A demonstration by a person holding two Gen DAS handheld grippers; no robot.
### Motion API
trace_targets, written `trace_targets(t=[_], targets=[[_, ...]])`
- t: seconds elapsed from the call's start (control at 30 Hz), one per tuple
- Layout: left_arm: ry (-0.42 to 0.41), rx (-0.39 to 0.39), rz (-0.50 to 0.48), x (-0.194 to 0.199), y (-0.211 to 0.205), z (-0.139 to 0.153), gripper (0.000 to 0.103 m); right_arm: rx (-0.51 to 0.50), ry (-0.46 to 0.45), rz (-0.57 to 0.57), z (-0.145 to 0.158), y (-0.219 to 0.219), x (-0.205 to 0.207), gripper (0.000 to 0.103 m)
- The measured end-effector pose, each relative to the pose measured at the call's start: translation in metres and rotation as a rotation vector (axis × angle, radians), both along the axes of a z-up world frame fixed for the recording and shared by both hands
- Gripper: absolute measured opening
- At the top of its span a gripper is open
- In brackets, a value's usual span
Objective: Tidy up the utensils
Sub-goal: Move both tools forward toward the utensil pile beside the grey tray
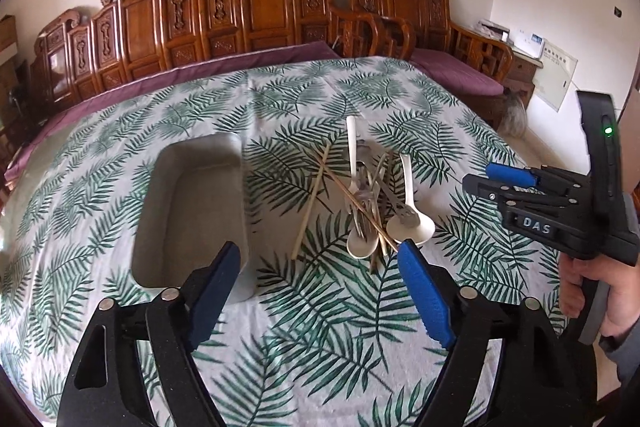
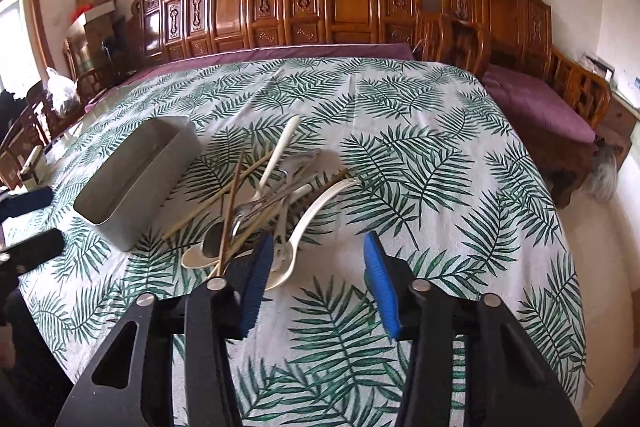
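Chopsticks (image 1: 310, 203) and glossy spoons (image 1: 412, 227) heap beside a rectangular bin (image 1: 192, 211); both hand-held grippers (image 1: 320, 291) (image 2: 316, 283) gape empty.

Black left gripper (image 1: 320, 267), blue ribbed pads; right gripper (image 2: 314, 267) marked "DAS", green light; grey sleeve (image 1: 628, 347).

bin (image 1: 192, 211) left, utensil pile (image 1: 368, 203) centre, cloth (image 2: 440, 187) open right

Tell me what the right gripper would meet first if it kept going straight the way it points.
Probably the tablecloth just right of the utensil pile. The right gripper is open with nothing between its fingers, and its left finger sits over a white spoon, so that finger might clip the pile; depth is unclear.
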State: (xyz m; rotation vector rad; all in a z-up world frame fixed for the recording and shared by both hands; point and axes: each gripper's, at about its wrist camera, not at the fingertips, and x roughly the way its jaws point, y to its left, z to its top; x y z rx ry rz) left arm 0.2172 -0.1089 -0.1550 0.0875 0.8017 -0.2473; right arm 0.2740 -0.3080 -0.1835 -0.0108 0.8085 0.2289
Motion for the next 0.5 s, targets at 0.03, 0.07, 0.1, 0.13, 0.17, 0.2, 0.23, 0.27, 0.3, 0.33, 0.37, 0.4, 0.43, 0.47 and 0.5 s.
trace_targets(t=[0.03,0.07,0.1,0.13,0.17,0.2,0.23,0.27,0.3,0.33,0.37,0.4,0.43,0.47,0.5], targets=[[0.013,0.004,-0.005,0.007,-0.006,-0.005,0.073,0.009,0.003,0.003,-0.001,-0.002,0.002,0.044],[0.021,0.005,-0.007,0.011,-0.01,-0.009,0.072,0.011,0.006,0.003,-0.001,-0.004,0.004,0.043],[0.031,0.004,-0.011,0.016,-0.015,-0.013,0.07,0.011,0.009,0.003,-0.002,-0.005,0.006,0.041],[0.045,-0.001,-0.015,0.021,-0.019,-0.017,0.068,0.014,0.014,0.002,-0.003,-0.006,0.007,0.04],[0.057,-0.006,-0.018,0.026,-0.022,-0.02,0.067,0.016,0.02,-0.002,-0.005,-0.008,0.008,0.04],[0.085,-0.021,-0.019,0.034,-0.025,-0.027,0.063,0.02,0.029,-0.007,-0.007,-0.01,0.009,0.039],[0.098,-0.024,-0.014,0.039,-0.027,-0.03,0.059,0.022,0.035,-0.007,-0.008,-0.011,0.009,0.038],[0.11,-0.025,-0.011,0.044,-0.029,-0.034,0.057,0.025,0.039,-0.01,-0.01,-0.013,0.009,0.038],[0.121,-0.03,-0.009,0.05,-0.031,-0.038,0.055,0.026,0.043,-0.012,-0.01,-0.014,0.01,0.037],[0.127,-0.029,-0.005,0.055,-0.032,-0.041,0.053,0.027,0.047,-0.01,-0.011,-0.014,0.01,0.036],[0.136,-0.03,-0.001,0.06,-0.033,-0.044,0.051,0.025,0.047,-0.01,-0.011,-0.014,0.01,0.036],[0.154,-0.032,0.008,0.068,-0.035,-0.049,0.046,0.027,0.048,-0.011,-0.011,-0.014,0.01,0.036],[0.166,-0.032,0.013,0.071,-0.035,-0.051,0.043,0.033,0.051,-0.009,-0.011,-0.014,0.01,0.035],[0.179,-0.033,0.017,0.076,-0.034,-0.053,0.042,0.035,0.052,-0.007,-0.012,-0.014,0.01,0.035],[0.192,-0.033,0.023,0.082,-0.036,-0.056,0.04,0.038,0.054,-0.004,-0.012,-0.014,0.01,0.034]])
